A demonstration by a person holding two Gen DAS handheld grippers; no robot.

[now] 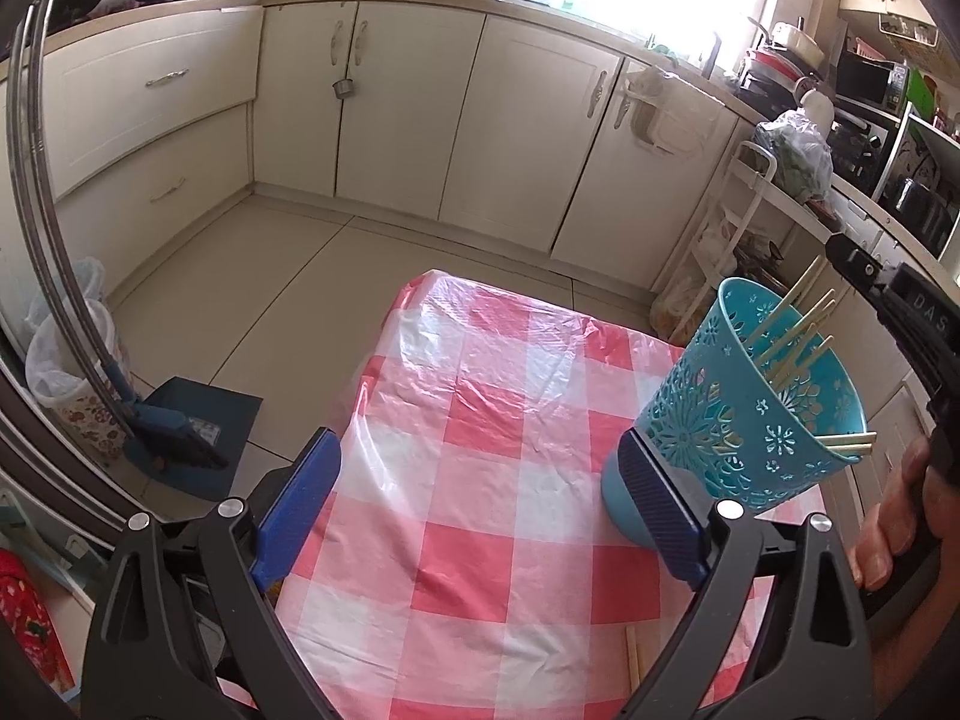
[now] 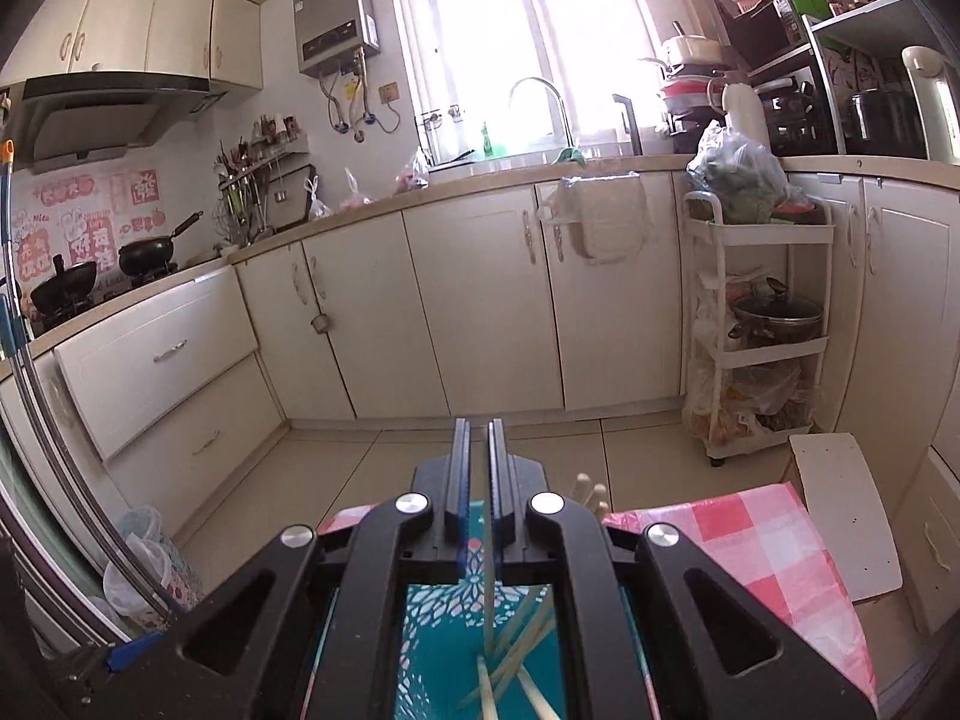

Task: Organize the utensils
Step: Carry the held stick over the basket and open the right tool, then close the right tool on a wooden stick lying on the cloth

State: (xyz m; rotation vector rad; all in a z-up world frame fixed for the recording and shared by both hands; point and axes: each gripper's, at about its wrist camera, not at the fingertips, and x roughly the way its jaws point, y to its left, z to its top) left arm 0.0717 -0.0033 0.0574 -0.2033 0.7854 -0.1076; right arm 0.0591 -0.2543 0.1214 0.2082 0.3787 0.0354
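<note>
On the checked tablecloth [image 1: 480, 480] our left gripper [image 1: 480, 504] stands wide open and holds nothing, its right finger just beside the blue basket [image 1: 762, 414] of chopsticks [image 1: 798, 336]. Our right gripper [image 2: 478, 468], above that basket, has its jaws nearly closed; whether they pinch a chopstick we cannot tell.

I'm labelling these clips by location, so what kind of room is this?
A home kitchen, almost certainly. Woks sit on a stove under a range hood, a sink faucet stands below the window, and cream cabinets line the walls.
</note>
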